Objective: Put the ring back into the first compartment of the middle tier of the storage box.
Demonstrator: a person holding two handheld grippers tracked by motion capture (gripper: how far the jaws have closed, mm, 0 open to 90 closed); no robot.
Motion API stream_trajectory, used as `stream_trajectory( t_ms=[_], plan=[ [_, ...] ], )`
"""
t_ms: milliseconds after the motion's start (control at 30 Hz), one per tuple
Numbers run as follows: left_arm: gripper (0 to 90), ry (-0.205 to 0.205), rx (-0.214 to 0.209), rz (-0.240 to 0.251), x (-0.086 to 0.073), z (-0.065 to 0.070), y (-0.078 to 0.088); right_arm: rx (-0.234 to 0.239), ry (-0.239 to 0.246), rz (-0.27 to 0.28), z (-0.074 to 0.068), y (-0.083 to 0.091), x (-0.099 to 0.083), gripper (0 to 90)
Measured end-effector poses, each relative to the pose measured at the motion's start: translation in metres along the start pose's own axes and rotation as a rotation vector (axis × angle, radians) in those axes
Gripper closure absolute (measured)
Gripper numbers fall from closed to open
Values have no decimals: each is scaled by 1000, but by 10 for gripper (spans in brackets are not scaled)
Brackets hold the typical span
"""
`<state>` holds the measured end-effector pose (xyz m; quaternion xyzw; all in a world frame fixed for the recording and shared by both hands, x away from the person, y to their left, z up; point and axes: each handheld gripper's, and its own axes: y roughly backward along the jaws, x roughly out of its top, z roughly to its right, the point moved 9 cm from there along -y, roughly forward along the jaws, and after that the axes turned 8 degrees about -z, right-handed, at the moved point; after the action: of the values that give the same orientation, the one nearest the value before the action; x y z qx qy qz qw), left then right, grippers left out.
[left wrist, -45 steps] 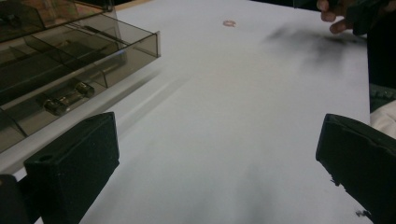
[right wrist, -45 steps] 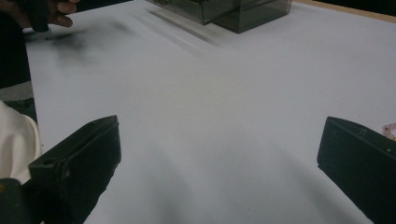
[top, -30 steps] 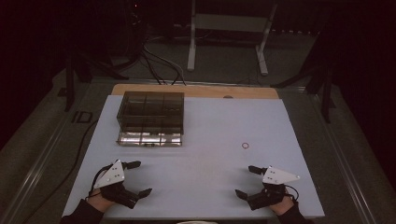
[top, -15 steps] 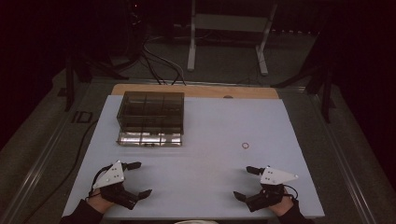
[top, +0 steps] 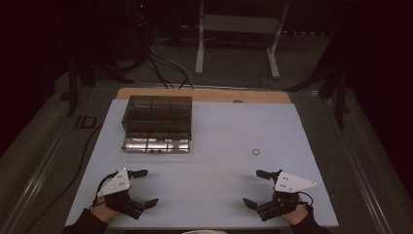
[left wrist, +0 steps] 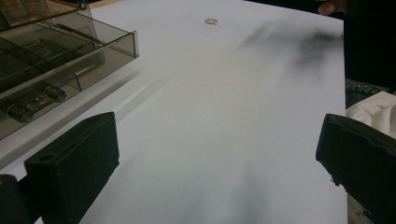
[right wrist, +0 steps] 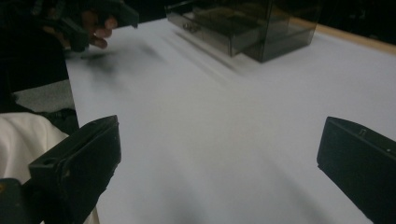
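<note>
From the high view, a pale desk (top: 214,146) carries a smoky clear plastic box (top: 158,117) with inner compartments at its far left, its lower drawer pulled out toward the person. A small ring (top: 255,151) lies on the bare surface to the right of the box, well apart from it. The left gripper (top: 145,186) rests at the near left edge, jaws spread wide and holding nothing. The right gripper (top: 256,188) rests at the near right edge, also released, with the ring beyond it.

In the left gripper view, the black jaws stand far apart; the open drawer (left wrist: 56,88) sits at upper left, and the ring (left wrist: 211,21) lies far ahead.

In the right gripper view, the jaws gape over bare desk; the box (right wrist: 247,25) stands ahead, and the other hand (right wrist: 91,25) shows at upper left.
</note>
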<state>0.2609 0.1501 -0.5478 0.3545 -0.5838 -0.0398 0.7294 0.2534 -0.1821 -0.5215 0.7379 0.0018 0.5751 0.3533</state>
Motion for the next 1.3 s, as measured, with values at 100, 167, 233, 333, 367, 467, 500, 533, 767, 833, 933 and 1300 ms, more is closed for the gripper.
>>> stream_trajectory(
  t_ms=[100, 167, 233, 333, 367, 467, 500, 533, 767, 833, 933, 1300],
  plan=[
    [9, -1, 1, -2, 0, 0, 0, -9, 20, 15, -3, 3, 8, 0],
    [9, -1, 0, -5, -1, 0, 0, -15, 25, 23, -3, 5, 11, 0],
    [9, -4, 2, -6, -1, 0, 0, -18, 26, 29, -3, 6, 13, 0],
    [9, -1, 3, -5, -1, 0, 0, -31, 26, 34, 0, 7, 16, 0],
    [9, 2, 2, 0, 0, 0, 0, -34, 24, 36, 1, 7, 16, 0],
    [9, 1, 2, 2, 0, 0, 0, -51, 27, 38, 4, 9, 19, 0],
    [9, 0, 1, 2, 0, 0, 0, -56, 27, 38, 5, 9, 20, 0],
    [9, -2, -1, 3, 0, 0, 0, -63, 27, 39, 7, 9, 22, 0],
    [9, 1, -5, 8, 1, 0, 0, -92, 23, 65, 16, 12, 32, 0],
    [9, 2, -5, 7, 1, 0, 0, -99, 24, 68, 18, 12, 35, 0],
    [9, 1, -6, 7, 1, 0, 0, -112, 22, 70, 22, 12, 38, 0],
    [9, 2, -5, 6, 1, 0, 0, -149, 7, 80, 38, 12, 46, 0]
  ],
)
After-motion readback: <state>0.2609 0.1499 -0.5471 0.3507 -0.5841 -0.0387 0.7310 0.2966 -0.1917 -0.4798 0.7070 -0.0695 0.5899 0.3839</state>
